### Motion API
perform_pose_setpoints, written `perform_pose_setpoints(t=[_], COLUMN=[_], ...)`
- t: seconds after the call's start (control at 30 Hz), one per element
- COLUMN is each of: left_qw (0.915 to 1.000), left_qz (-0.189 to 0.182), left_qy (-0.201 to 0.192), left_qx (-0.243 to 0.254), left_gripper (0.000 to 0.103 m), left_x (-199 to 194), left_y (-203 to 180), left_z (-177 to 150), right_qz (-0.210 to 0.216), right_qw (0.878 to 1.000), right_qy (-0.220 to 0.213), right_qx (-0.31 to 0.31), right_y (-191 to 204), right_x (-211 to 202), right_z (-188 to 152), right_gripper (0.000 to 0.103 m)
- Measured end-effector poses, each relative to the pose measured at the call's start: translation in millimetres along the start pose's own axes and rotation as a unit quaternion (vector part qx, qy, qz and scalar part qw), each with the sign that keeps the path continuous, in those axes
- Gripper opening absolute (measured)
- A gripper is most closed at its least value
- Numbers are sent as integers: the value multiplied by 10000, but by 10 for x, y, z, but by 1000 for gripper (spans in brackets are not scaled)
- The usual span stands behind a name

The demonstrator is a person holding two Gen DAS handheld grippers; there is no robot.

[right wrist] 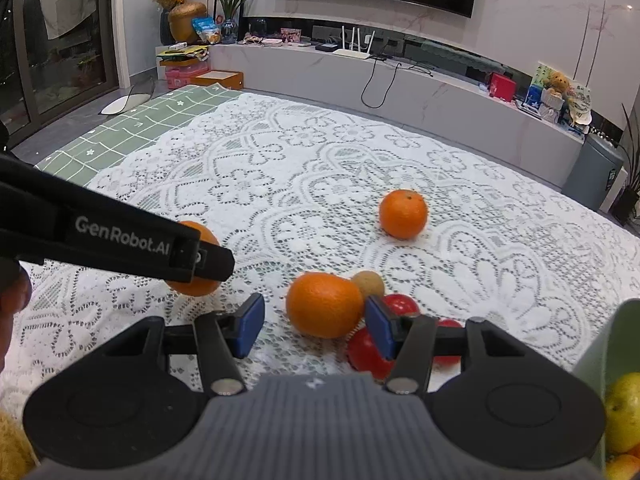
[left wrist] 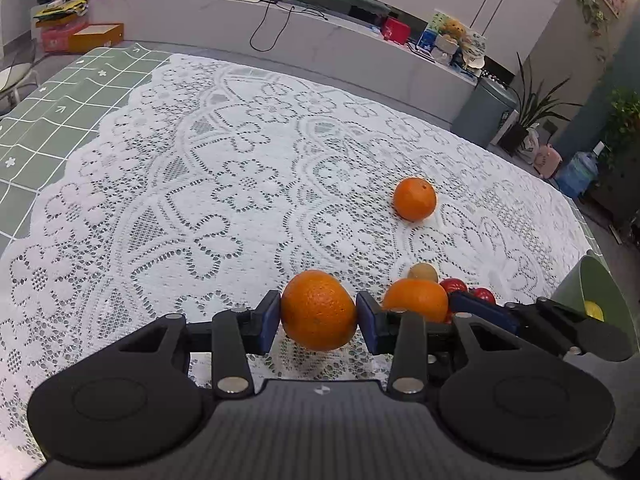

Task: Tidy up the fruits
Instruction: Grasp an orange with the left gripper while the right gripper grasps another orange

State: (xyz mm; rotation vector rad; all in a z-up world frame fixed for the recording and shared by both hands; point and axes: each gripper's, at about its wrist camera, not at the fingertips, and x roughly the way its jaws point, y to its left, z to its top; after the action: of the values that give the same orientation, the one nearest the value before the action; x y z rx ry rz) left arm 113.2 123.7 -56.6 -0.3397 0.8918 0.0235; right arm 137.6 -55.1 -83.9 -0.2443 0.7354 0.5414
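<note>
My left gripper [left wrist: 318,316] is shut on an orange [left wrist: 318,310], its blue pads against both sides; the same orange shows in the right wrist view [right wrist: 200,240] behind the left gripper's arm. My right gripper [right wrist: 314,326] is open, its pads on either side of a second orange [right wrist: 324,304], not touching it; this orange also shows in the left wrist view [left wrist: 416,298]. A third orange [right wrist: 403,214] lies further back on the lace cloth. Red fruits [right wrist: 366,352] and a small brown fruit [right wrist: 368,283] lie by the second orange.
A green bowl [right wrist: 600,360] at the right edge holds a yellow-green fruit [right wrist: 624,416]; it also shows in the left wrist view [left wrist: 600,280]. White lace cloth [right wrist: 280,168] covers a green checked table mat [right wrist: 132,128]. A grey counter runs along the back.
</note>
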Motion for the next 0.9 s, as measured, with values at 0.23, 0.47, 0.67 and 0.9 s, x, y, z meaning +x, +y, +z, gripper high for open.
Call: perform_pose_setpoints(t=[0.23,0.47,0.67,0.9], left_qw=[10000,9999,10000,10000], left_qz=[37,-3,8,-23], left_qy=[48,100,83,-12], left_qx=[-63,-4,1,9], left_gripper=[46,46,46,46], left_x=[22,50,44,-15], left_y=[27,6,2,-5], left_z=[0,-11,-16,-16], right_qz=[-284,-497,-547,-545], right_qw=[9994,9978,9973,9977], right_qy=[16,52,28,-140], right_qx=[-207,-443,-495,-366], right_y=[76,114,128,123], right_x=[119,147,136,10], right_z=[31,0,-15,-19], right_gripper=[53,46,44,44])
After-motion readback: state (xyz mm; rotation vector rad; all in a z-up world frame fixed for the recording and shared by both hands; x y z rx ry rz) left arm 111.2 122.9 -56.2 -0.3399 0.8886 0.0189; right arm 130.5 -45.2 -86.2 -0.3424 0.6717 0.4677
